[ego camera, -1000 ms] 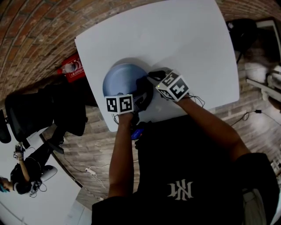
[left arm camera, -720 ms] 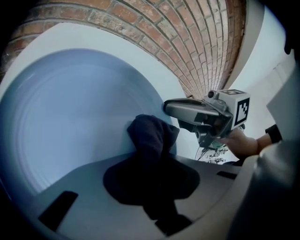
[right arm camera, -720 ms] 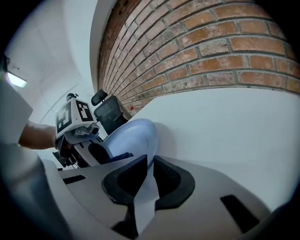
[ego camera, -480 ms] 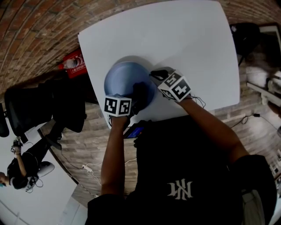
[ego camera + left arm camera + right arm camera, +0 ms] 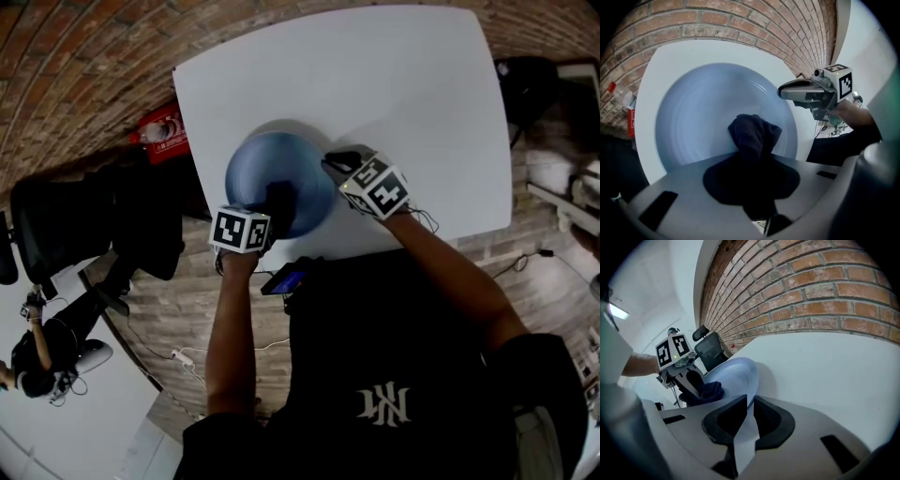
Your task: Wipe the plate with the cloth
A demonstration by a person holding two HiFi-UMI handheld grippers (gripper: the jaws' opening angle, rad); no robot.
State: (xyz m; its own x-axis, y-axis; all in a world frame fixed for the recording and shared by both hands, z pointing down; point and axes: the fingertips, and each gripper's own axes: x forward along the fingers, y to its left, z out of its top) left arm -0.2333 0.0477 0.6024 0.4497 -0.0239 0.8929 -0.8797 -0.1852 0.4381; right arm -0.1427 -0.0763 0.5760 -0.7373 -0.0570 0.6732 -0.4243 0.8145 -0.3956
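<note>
Blue plate [image 5: 261, 167] on white bench [image 5: 394, 84], near edge, rim pinched in right claw [image 5: 749, 405]. Left claw [image 5: 753, 180] pinches dark cloth [image 5: 754, 133], cloth resting inside plate.

Red-brown brick wall [image 5: 75, 56] beyond the white desk's [image 5: 394, 84] far edge; black office chair [image 5: 56, 234] off its left edge; red box [image 5: 171, 122] with clear bottle [image 5: 618, 96] near far-left corner; plank-patterned floor [image 5: 187, 309], cables [image 5: 183, 359] trailing; second person [image 5: 37, 361] seated lower left.

Dim, evenly lit fisheye views with dark vignetted corners and curved edges.
</note>
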